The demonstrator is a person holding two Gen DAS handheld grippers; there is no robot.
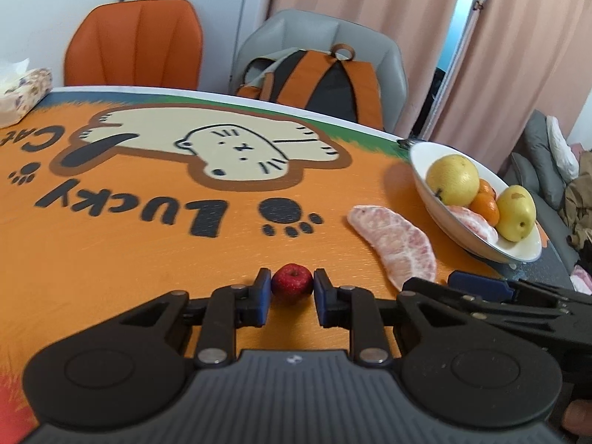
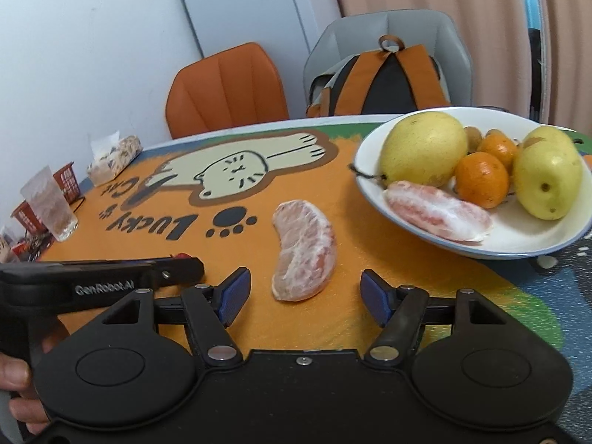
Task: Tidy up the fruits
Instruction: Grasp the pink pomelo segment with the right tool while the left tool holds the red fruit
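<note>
- Two loose fruits lie on the orange cat-print tablecloth (image 1: 140,259), outside the white oval ceramic dish (image 2: 525,244) that already holds pears, small oranges and one peeled segment; that dish looks like the collecting point.
- The left gripper (image 1: 292,286) sits low over the cloth with its blue pads closed against both sides of the small round red fruit (image 1: 292,282), a grip that seems meant for carrying it to the dish at the table's right edge.
- The fruit sits right at the fingertips, though whether it has left the cloth is hard to tell.
- The right gripper (image 2: 301,296) hangs partly open and holds nothing.
- The peeled pink pomelo segment (image 2: 304,251) lies just ahead of its gap, its near end between the blue pads (image 2: 234,298), untouched, with the dish near on the right.
</note>
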